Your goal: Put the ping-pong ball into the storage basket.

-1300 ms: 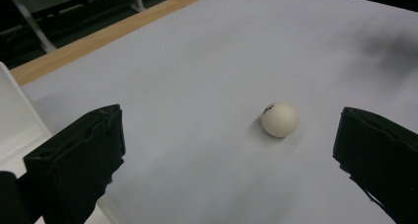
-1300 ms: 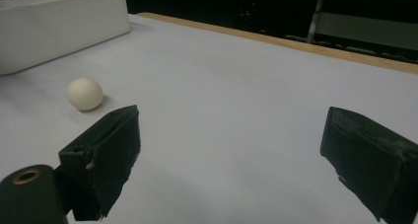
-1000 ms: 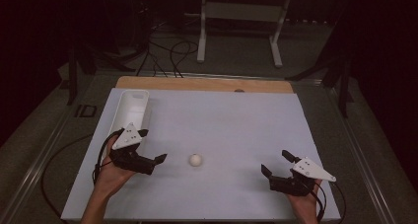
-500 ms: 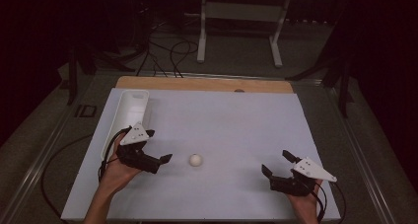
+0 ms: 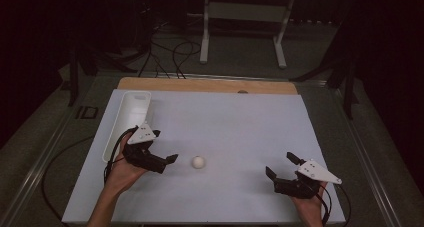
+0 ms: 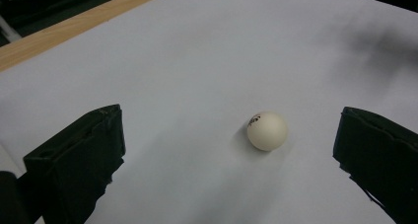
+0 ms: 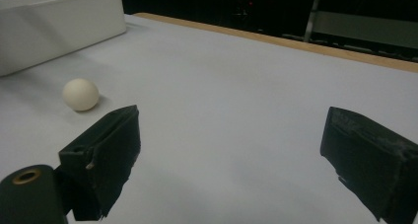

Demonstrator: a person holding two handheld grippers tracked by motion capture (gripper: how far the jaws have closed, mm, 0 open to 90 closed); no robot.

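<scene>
— Two grippers, one in each of my hands, and both stand with their jaws spread wide, nothing between the pads. My left gripper [image 5: 167, 159] is over the left part of the white table sheet [image 5: 240, 122], pointing right toward the small white ball [image 5: 198, 162].

— How near is that ball to your left one?

— Just beside the tips, not touching. In the left gripper view the ball [image 6: 266, 130] sits on the sheet ahead of the gap, closer to the jaw at the right of that view than to the other, with a small dark mark on its top. It rests on the bare sheet, apart from everything else.

— And your right gripper?

— My right gripper [image 5: 281, 166] is low at the near right of the sheet, well apart from the ball, its jaws aimed to the left and away from me. In the right gripper view the ball [image 7: 80, 94] lies far off to the left beyond the left jaw, not in line with the gap.

— Anything else on the table?

— A long white tray [image 5: 129, 116] lies along the left edge of the sheet, just behind my left hand [image 5: 122, 166]; in the right gripper view its wall [image 7: 59, 26] rises behind the ball. A wooden strip [image 5: 205, 85] shows along the far edge of the table
</scene>
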